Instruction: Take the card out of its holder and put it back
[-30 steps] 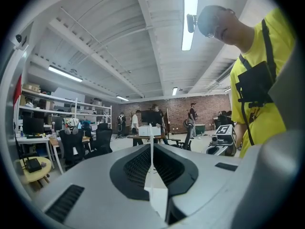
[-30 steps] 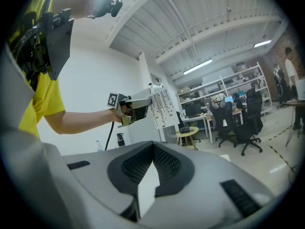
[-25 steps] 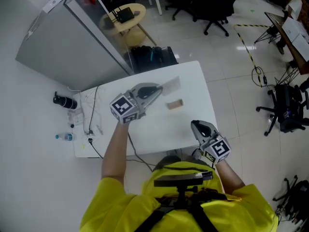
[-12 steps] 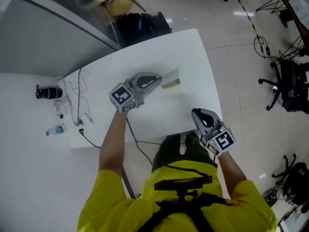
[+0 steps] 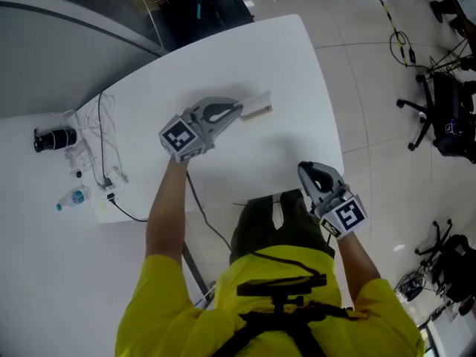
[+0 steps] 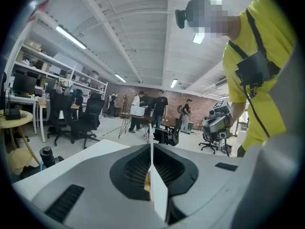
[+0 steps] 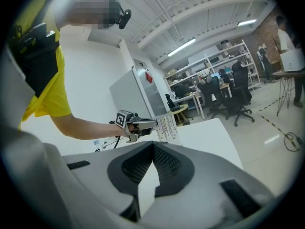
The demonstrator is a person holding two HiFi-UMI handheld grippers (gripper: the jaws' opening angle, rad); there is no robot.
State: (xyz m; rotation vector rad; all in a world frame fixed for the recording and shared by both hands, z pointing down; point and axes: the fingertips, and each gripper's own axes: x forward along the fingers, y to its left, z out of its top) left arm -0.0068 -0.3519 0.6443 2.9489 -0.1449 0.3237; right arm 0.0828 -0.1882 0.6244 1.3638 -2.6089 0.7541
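**A:** Where's the job at? Big stuff first.

**B:** White table (image 5: 297,73), mostly bare on the work side, w/ cables (image 5: 104,151) bunched at its left end. The person in the yellow shirt (image 5: 186,311) stands at the near edge, both arms out over it.

**A:** Grippers?

**B:** L gripper (image 5: 238,111) is over the table's middle, clamped on the card holder (image 5: 256,100). Its own view shows a thin pale sheet pinched edge-on between the jaws. R gripper (image 5: 307,171) hangs by the front-right edge, well apart from the holder. Its jaw tips are pressed together w/ nothing between them.

**A:** And the card?

**B:** A tan strip, prob. the card (image 5: 259,112), runs along the holder's near edge, touching or overlapping it. Inside the sleeve, half out, or lying under it on the table — can't tell from these views.

**A:** So how far along?

**B:** Not finished, by the look of it — the holder is gripped, not set down. If the card is inside, the pull-out hasn't begun, since the R gripper is empty and off to the side. If it's already out, the re-insert is what's left. Either way the R gripper likely has to come across to the card.
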